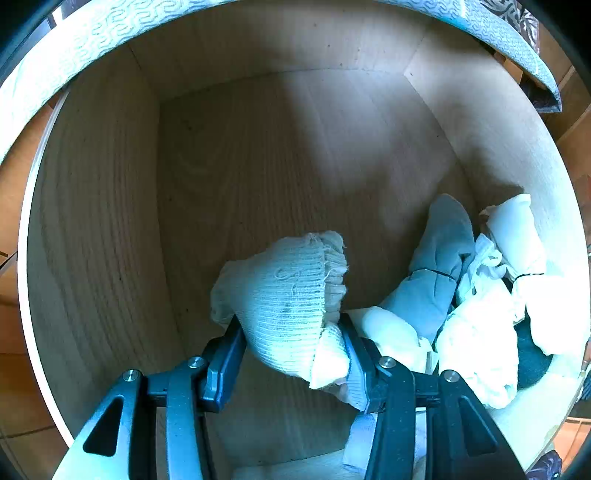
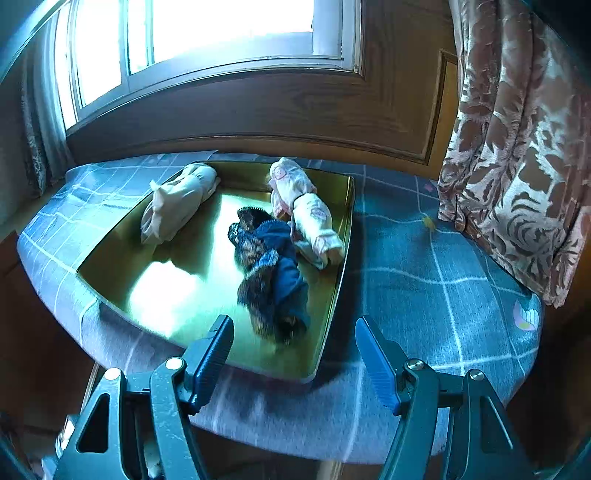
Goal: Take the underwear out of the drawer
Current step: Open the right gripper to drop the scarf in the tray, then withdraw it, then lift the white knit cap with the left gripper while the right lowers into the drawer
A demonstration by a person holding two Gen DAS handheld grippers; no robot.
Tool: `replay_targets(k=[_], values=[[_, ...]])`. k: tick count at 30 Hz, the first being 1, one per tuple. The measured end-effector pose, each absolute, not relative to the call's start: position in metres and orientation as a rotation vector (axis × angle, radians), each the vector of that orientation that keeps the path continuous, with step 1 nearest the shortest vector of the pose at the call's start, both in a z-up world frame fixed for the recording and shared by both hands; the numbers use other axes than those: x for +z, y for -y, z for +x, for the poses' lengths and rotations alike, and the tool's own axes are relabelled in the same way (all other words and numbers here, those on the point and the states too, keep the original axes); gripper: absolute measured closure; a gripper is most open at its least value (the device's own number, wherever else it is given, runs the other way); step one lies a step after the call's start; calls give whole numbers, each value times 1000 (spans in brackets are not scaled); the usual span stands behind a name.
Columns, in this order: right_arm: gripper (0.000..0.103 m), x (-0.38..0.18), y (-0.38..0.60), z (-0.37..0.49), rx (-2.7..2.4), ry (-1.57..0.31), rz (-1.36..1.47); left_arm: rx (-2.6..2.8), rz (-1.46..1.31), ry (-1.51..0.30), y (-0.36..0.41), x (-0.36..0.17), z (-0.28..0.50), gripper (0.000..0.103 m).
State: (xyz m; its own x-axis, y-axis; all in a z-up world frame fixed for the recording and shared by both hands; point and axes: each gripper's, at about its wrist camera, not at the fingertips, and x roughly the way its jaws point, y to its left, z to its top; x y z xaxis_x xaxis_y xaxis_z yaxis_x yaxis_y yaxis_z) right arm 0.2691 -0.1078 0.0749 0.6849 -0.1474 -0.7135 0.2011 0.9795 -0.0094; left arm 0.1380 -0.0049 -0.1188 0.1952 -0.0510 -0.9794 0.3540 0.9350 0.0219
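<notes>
L fingers (image 1: 291, 339) clamp ribbed roll (image 1: 288, 295) in drawer (image 1: 96, 206) – R fingers (image 2: 295, 343) apart, empty.

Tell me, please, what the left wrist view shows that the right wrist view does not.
Only the left wrist view shows the wooden drawer, the left claw shut on a ribbed roll, and more rolled garments in the corner. Only the right wrist view shows the open, empty right claw, a gold tray with three bundles, and a window. Both show rolled garments.
</notes>
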Motion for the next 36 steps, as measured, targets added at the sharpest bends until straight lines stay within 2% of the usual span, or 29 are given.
replay_targets(k=[18,36], values=[[34,39,91,188,-112,-844,22,-293,231,-1349,-3,-115,141,54],[34,-23,48,149,45,-1057,-70,-296,213,-1347,-11,-117,145,54]])
